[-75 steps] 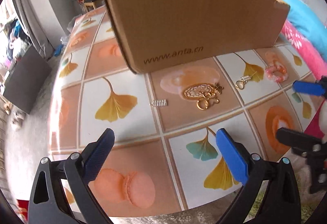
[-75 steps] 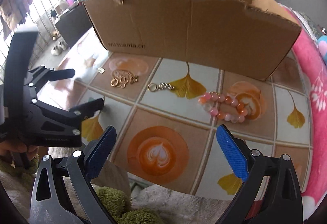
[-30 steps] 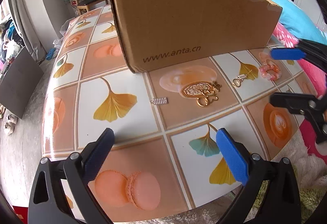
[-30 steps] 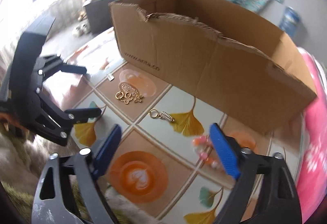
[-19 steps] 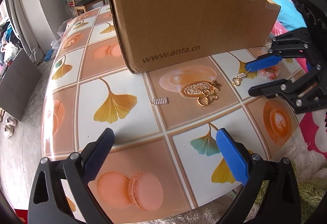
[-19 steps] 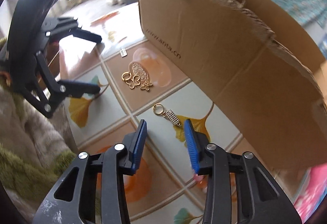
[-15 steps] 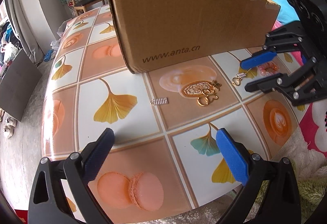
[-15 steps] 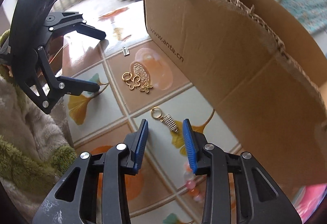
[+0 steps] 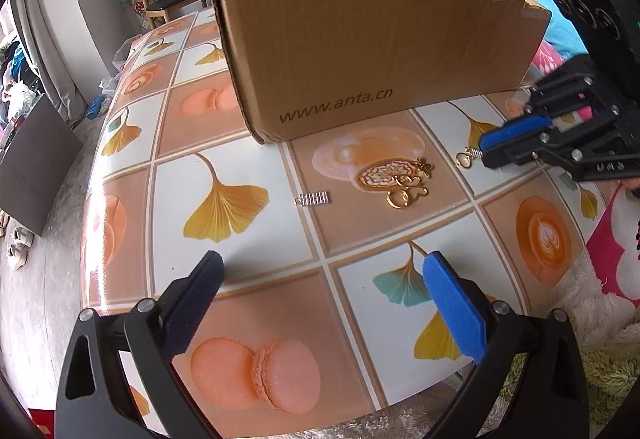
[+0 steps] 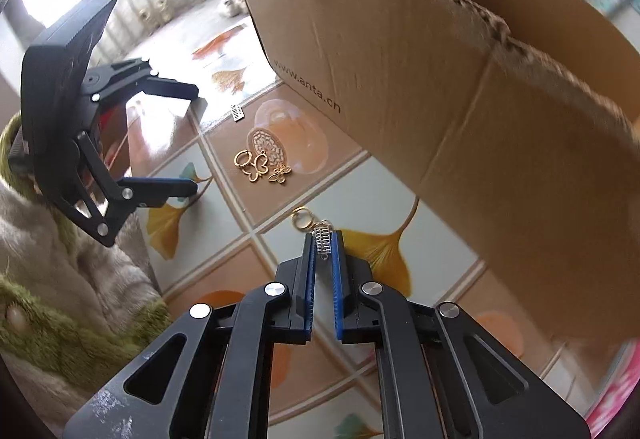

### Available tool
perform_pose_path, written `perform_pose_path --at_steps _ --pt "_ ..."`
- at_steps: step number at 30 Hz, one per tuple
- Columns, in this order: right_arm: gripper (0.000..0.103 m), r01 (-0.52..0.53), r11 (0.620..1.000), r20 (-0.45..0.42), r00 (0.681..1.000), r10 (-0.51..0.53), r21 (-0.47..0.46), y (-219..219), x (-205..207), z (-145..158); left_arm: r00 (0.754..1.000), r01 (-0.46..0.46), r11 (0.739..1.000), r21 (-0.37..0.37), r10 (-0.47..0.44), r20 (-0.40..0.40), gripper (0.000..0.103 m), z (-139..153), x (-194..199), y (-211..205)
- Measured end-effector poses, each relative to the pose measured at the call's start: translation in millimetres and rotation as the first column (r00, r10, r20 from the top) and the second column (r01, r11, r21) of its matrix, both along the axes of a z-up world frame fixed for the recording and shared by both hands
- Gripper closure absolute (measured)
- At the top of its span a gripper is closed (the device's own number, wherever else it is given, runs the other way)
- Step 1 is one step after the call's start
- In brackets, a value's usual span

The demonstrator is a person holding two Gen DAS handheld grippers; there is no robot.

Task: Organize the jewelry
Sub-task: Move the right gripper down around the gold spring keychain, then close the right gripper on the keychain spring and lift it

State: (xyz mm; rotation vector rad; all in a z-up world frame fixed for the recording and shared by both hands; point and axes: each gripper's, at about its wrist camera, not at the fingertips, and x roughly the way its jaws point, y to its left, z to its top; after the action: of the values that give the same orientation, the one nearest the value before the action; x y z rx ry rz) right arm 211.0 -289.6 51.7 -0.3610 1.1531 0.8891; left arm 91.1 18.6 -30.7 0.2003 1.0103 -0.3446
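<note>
Jewelry: we count 4 lots on the glossy tiled tabletop (image 9: 248,143) printed with ginkgo leaves and macarons, all along the near side of the brown cardboard box (image 9: 360,51) marked www.anta.cn.
Silver-and-gold earring (image 10: 316,231): a gold ring with a small silver ladder-shaped drop lies on a white tile close to the box's long wall; we see the silver drop between our right gripper's (image 10: 323,245) blue pads, and the gold ring pokes out past the tips.
Right gripper: its jaws are closing, down to a narrow gap, with the pads pressed on the silver drop; from the left wrist view it reaches in from the table's right edge (image 9: 486,151).
Gold cluster (image 9: 396,179): a filigree oval disc, loops and butterfly charms lie together on an orange tile, near the box's corner, apart from the earring.
Small silver comb-shaped charm (image 9: 314,198): alone, just left of the gold cluster, on the seam between 2 tiles.
Left gripper (image 9: 320,299): jaws wide, nothing between its 2 blue pads, hanging over the table's near edge, well apart from every piece.
Beaded bracelet: we cannot make it out now.
</note>
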Motion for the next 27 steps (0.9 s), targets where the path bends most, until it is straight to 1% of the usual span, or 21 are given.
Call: perform_pose_path --at_steps 3,5,10,11,13,17,19,22,24,27 --pt "0.097 0.075 0.997 -0.025 0.997 -0.075 0.018 -6.5 -10.7 1.6 1.000 -0.001 1.000 -0.001 0.001 0.002 0.005 0.2 -0.4 -0.1" --pt "0.097 0.109 0.994 -0.025 0.994 -0.108 0.024 -7.1 -22.2 1.1 1.000 -0.002 1.000 -0.002 0.002 0.005 0.005 0.3 -0.8 0.0" --pt "0.097 0.220 0.975 0.010 0.975 -0.220 0.004 -5.0 -41.3 3.7 1.000 -0.002 1.000 -0.004 0.002 0.007 0.005 0.3 -1.3 0.5" --pt "0.097 0.252 0.968 0.018 0.968 -0.252 0.001 2.5 -46.7 0.1 1.000 -0.002 1.000 -0.004 0.002 0.009 0.005 0.5 -1.5 0.5" --pt "0.097 0.281 0.960 0.031 0.959 -0.281 -0.004 6.1 -51.5 -2.3 1.000 -0.002 1.000 -0.005 0.002 0.012 0.005 0.7 -2.5 0.6" --pt "0.091 0.292 0.956 0.073 0.954 -0.290 -0.018 12.6 -60.8 -1.9 1.000 -0.003 1.000 -0.006 0.003 0.014 0.005 0.9 -3.6 0.9" --pt "0.091 0.287 0.957 0.098 0.955 -0.282 -0.042 16.3 -63.5 -1.0 1.000 -0.003 1.000 -0.006 0.003 0.015 0.005 1.1 -4.5 0.8" --pt "0.091 0.289 0.956 0.148 0.949 -0.280 -0.047 17.1 -67.2 7.0 1.000 -0.003 1.000 -0.006 0.003 0.017 0.005 1.0 -4.8 1.0" --pt "0.091 0.285 0.958 0.145 0.950 -0.278 -0.034 17.0 -66.6 10.3 1.000 -0.004 1.000 -0.007 0.004 0.018 0.005 1.3 -5.2 0.1" --pt "0.091 0.285 0.958 0.136 0.951 -0.278 -0.036 15.3 -65.9 7.4 1.000 -0.006 1.000 -0.008 0.007 0.020 0.005 1.6 -5.3 -0.5"
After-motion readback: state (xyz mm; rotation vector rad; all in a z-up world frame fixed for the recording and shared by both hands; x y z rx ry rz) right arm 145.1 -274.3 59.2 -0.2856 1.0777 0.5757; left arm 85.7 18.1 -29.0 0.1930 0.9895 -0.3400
